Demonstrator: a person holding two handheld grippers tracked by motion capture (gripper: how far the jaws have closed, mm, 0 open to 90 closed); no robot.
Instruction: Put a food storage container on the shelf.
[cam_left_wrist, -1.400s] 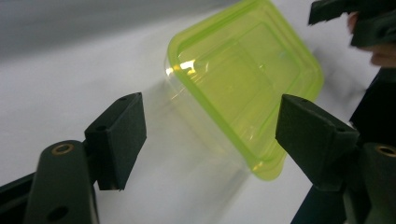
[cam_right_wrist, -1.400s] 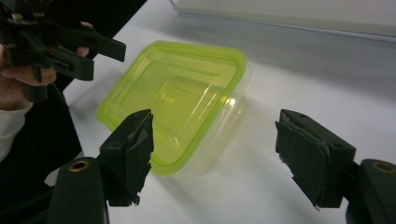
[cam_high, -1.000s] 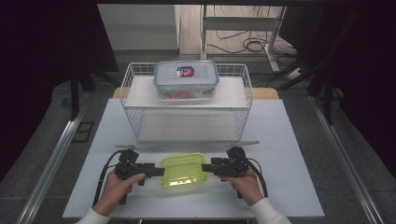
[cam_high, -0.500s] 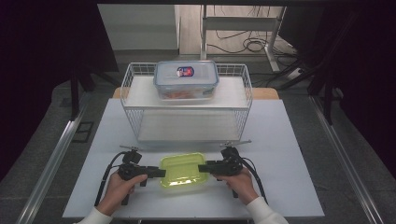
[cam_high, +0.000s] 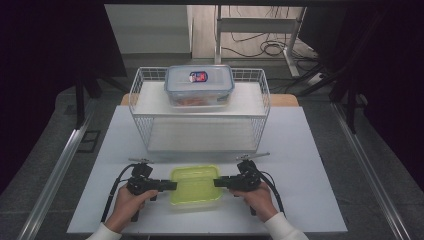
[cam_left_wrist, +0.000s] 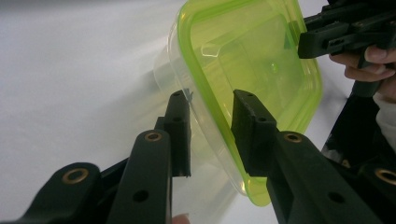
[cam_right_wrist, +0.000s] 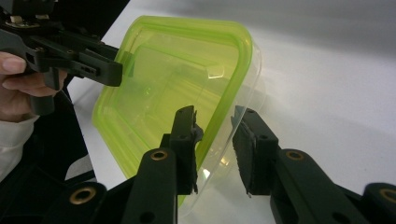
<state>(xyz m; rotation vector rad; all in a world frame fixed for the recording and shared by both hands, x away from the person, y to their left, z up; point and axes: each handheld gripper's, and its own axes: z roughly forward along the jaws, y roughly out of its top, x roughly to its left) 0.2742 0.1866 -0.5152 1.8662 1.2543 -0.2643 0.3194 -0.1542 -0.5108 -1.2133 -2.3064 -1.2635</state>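
Now the green-lidded box (cam_high: 195, 185) sits at the table's (cam_high: 310, 165) near edge. Left gripper (cam_high: 170, 185) and right gripper (cam_high: 220, 183) have just been closing, their jaws straddling its ends without visibly clamping. Next probably: grip firmly, lift level.

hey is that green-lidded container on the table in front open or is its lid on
Lid on. The green lid covers the clear container rim to rim in both gripper views. Whether it is snapped tight, the pictures cannot tell.

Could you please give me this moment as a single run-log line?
left tool: closing, straddles green container left edge | right tool: closing, straddles right edge | container on table | wire rack: lidded box on top
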